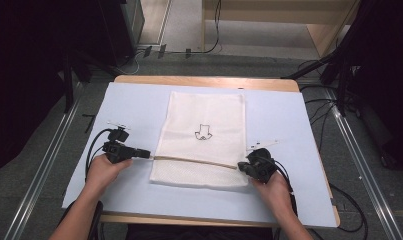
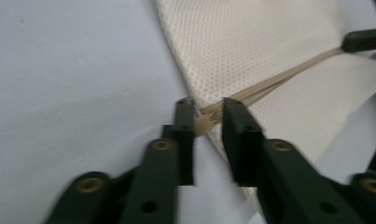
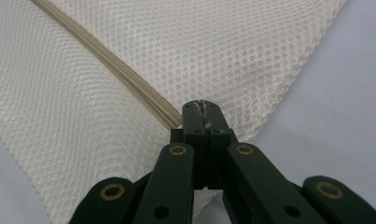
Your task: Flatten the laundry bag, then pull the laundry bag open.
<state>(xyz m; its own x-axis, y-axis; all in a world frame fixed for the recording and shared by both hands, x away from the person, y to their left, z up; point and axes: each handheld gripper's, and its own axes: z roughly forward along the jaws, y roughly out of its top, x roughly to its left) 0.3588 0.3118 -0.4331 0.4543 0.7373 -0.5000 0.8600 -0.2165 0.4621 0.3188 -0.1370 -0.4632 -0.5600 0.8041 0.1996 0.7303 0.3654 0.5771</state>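
Left gripper (image 1: pixel 148 154) sits at the left edge of the white mesh bag (image 1: pixel 204 125), which lies flat on the light blue mat (image 1: pixel 134 105) mid-table. In the left gripper view its jaws stand parted, the tan zipper pull (image 2: pixel 205 122) between them but no pad pressing on it, so nothing is held there. The zipper (image 1: pixel 196 161) runs as a tan line across the bag's near part, left edge to right edge.

Right gripper (image 1: pixel 245 169) is at the bag's right edge; in the right gripper view its jaws are clamped together on the mesh right at the zipper's end (image 3: pixel 174 120), pinning the bag.

Judgement: the zipper looks fully run to the left, and the left jaws are letting go of the pull. To do this well, widen the left jaws enough to clear the pull before backing off, and pull straight away along the zipper line so a pad doesn't snag the tab or drag the mesh. Keep the right clamp steady until the left is clear, or the bag may shift or bunch.
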